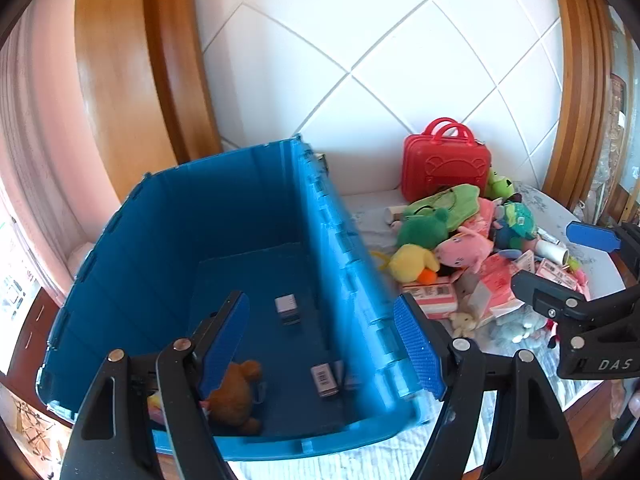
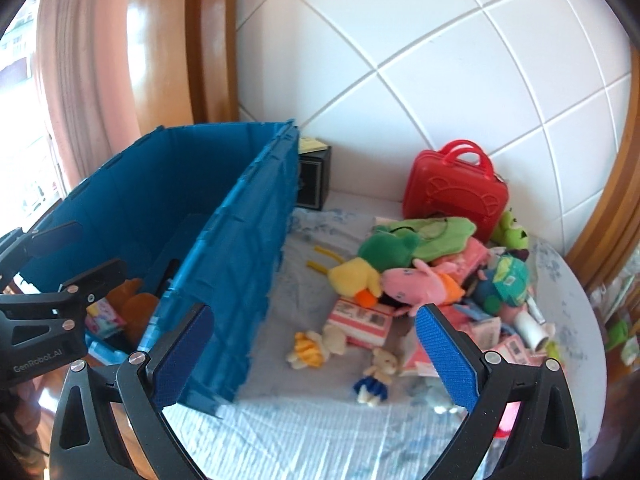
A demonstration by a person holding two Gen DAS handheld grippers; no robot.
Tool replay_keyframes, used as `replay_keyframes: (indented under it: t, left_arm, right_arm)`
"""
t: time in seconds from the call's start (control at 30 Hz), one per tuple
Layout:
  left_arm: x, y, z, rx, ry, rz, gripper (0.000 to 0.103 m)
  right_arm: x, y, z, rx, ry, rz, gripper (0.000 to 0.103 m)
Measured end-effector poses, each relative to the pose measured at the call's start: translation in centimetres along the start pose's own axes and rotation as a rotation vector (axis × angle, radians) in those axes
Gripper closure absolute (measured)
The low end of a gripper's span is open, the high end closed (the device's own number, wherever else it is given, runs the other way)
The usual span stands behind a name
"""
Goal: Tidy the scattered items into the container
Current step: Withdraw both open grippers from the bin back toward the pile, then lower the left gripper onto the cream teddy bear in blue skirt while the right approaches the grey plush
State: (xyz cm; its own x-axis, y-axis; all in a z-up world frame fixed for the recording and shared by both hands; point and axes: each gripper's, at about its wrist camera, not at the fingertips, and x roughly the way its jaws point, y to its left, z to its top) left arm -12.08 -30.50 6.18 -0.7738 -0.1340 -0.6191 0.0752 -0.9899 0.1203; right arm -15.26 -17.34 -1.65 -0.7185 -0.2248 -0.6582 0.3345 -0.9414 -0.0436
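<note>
A blue crate (image 1: 200, 220) (image 2: 248, 220) stands on the left of the bed, holding a brown plush (image 1: 236, 396) and two small boxes (image 1: 288, 308). My left gripper (image 1: 322, 346) hangs open over the crate's near right corner with nothing between its pads. To the right lies a pile of toys: a yellow duck (image 2: 356, 276), a pink pig (image 2: 408, 284), a green frog (image 2: 384, 248), pink boxes (image 2: 360, 320) and a red case (image 2: 456, 188). My right gripper (image 2: 316, 360) is open and empty above the bedcover, with a little bear in a blue dress (image 2: 376, 376) just ahead.
A black box (image 2: 314, 180) sits behind the crate against the white padded wall. A white roll (image 2: 532, 330) lies at the pile's right edge. Wooden frames curve up on both sides. Bare bedcover (image 2: 320, 432) shows between the crate and the toys.
</note>
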Motion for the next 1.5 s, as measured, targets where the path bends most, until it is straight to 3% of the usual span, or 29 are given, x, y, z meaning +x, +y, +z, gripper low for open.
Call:
replay_keyframes:
  t: [0.23,0.37,0.53,0.7,0.87,1.17,1.5]
  left_arm:
    - [1.8,-8.8,1.1,-0.066,-0.004,-0.039,0.028]
    - [4.0,-14.8,1.2,-0.087,0.026,-0.056,0.028]
    - [8.0,-20.9,-0.1,-0.084,0.117,-0.052,0.028]
    - [12.2,-23.2,-2.7,-0.07,0.226,-0.031,0.028]
    - [16.8,-23.3,-5.9,-0.083,0.325,-0.033,0.028]
    - [23.9,-23.2,-10.6,-0.072,0.455,-0.067,0.028]
    - [29.5,-25.6,-13.2,-0.01,0.525,-0.1,0.035]
  right_arm:
    - [-0.4,-10.1,-2.1,0.01,-0.031,-0.015,0.001]
    - [-0.1,-17.6,-4.5,0.014,-0.001,-0.018,0.001]
    - [2.2,-25.6,-7.8,0.056,0.093,-0.049,0.001]
    - [5.5,-30.5,-11.1,0.123,0.182,-0.027,0.0]
    - [8.3,-31.9,-14.2,0.198,0.254,0.015,0.0]
    - [14.2,-29.6,-20.7,0.291,0.409,0.088,0.0]
    - [18.5,-29.4,-22.7,0.345,0.446,0.034,0.0]
